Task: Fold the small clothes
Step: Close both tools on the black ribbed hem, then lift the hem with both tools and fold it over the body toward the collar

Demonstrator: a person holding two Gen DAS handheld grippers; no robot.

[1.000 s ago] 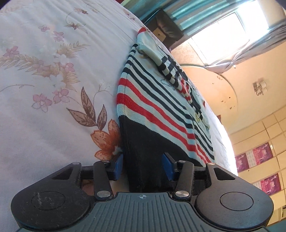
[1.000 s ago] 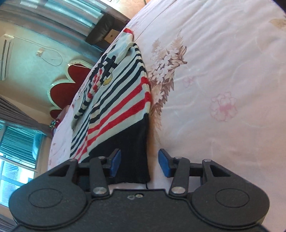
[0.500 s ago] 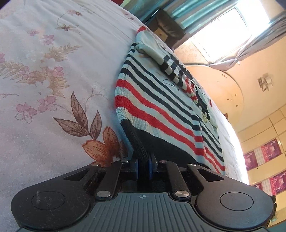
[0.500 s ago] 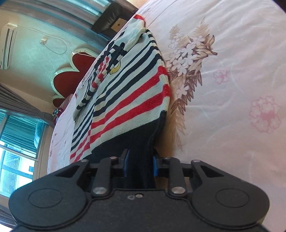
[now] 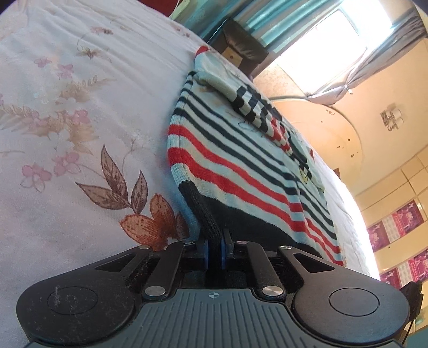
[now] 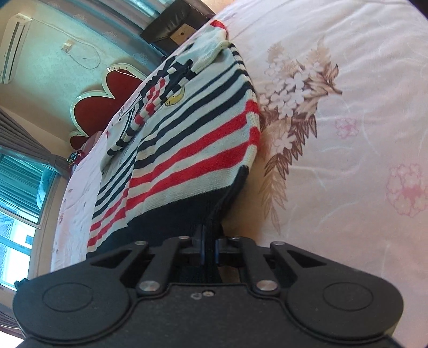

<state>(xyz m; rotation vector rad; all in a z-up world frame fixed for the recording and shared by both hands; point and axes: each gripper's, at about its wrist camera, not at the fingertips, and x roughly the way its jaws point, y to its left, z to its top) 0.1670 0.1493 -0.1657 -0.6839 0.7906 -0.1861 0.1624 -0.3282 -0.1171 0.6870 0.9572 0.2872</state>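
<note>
Stretching ahead of both tongs lies a small knitted sweater (image 5: 240,150), a ribbed weave of pale bands crossed by thin navy stripes and broad red ones, ending in a dark navy ribbed hem nearest the cameras. A sleeve (image 5: 246,99) with navy and white bars is folded across its upper part, and a checked red, navy and yellow motif (image 6: 160,93) sits on the chest.

The left tongs (image 5: 214,253) are closed tight on the hem at the sweater's left corner; the dark rib rises in a pinched ridge straight out from between the blue pads (image 5: 206,254), and the corner is lifted a little off the bed. The right tongs (image 6: 209,250) are likewise clamped on the hem at the opposite corner, the navy knit bunched into a narrow fold between them.

Beneath the garment is a bed with a soft, faintly wrinkled white bedsheet (image 5: 67,133) printed with pink blossoms and brown leaves; it spreads left of the left tongs and right of the right tongs. Beyond the sweater's far end stands a dark padded piece of furniture (image 5: 244,44) by teal curtains (image 5: 256,16) and a bright window (image 5: 329,45). Left of the right tongs, a red flower-shaped headboard (image 6: 96,107) meets a pale wall bearing an air conditioner (image 6: 13,45).
</note>
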